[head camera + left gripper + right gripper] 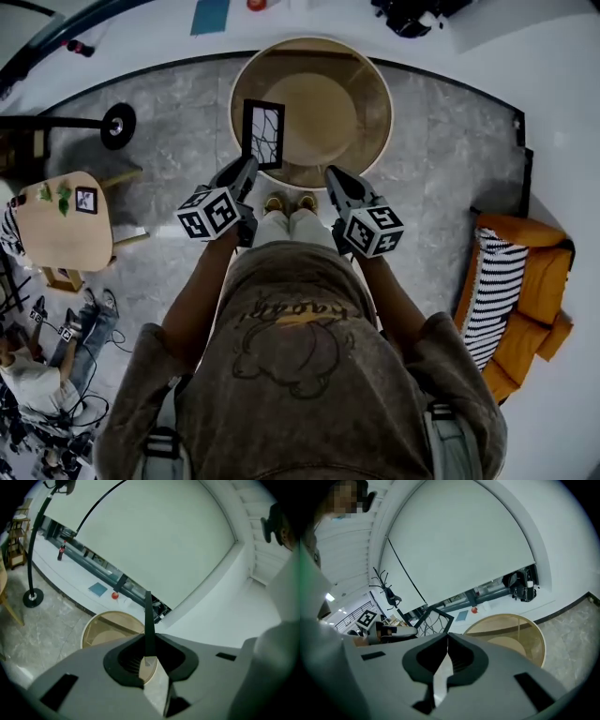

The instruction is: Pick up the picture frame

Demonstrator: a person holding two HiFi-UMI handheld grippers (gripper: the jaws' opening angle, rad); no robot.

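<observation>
Both tilt slightly downward: left claw (247, 172) clamps picture frame (263, 133), right claw (334, 175) closed.

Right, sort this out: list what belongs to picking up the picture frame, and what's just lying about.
Job in hand: picture frame, clamped edge-on in the left gripper; right gripper, shut and empty.
Lying about: round wooden table, side table, floor lamp base, orange sofa, striped cushion.
</observation>
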